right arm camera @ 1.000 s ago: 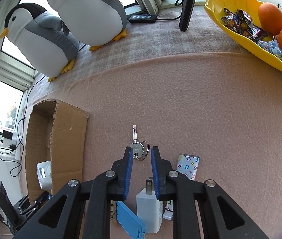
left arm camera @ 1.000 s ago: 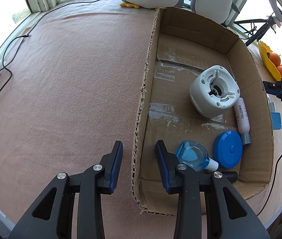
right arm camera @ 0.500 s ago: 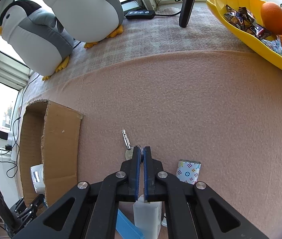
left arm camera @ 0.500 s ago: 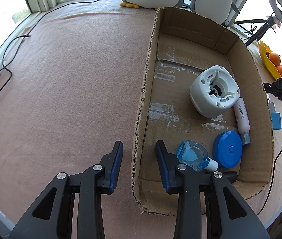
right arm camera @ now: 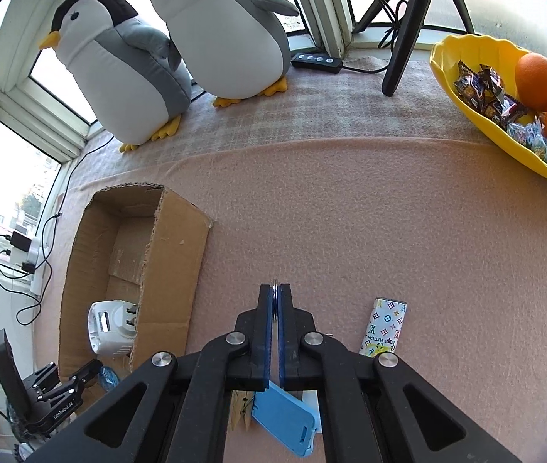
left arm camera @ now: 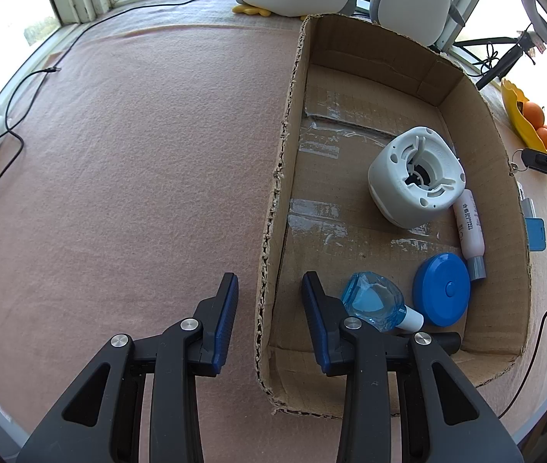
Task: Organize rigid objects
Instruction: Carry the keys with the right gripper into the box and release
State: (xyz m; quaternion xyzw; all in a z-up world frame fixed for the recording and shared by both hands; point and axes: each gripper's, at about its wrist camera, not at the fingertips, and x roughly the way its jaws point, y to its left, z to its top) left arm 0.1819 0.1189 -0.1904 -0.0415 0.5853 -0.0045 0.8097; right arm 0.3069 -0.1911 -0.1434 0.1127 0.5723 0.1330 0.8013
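At the bottom of the right wrist frame, below my fingers: blue case, patterned lighter-size pack just to its right, both on the pink cloth.

Right gripper was clamped flat on the key ring. Only the ring's top edge showed between the pads. The key itself was hidden, so I couldn't tell how it hung.

Handling, my read: light, stiff metal, thin and slick. It can pivot or slip in the pads, and the ring flat-on is the right hold.

Left gripper stood open astride the near wall of the cardboard box, one finger outside, one inside, pads not visibly pressing it.

Mid-frame in the left view, the box already held a blue bottle, blue round tin, white tube and white round device.

Upper frame, far back: two plush penguins, yellow bowl.
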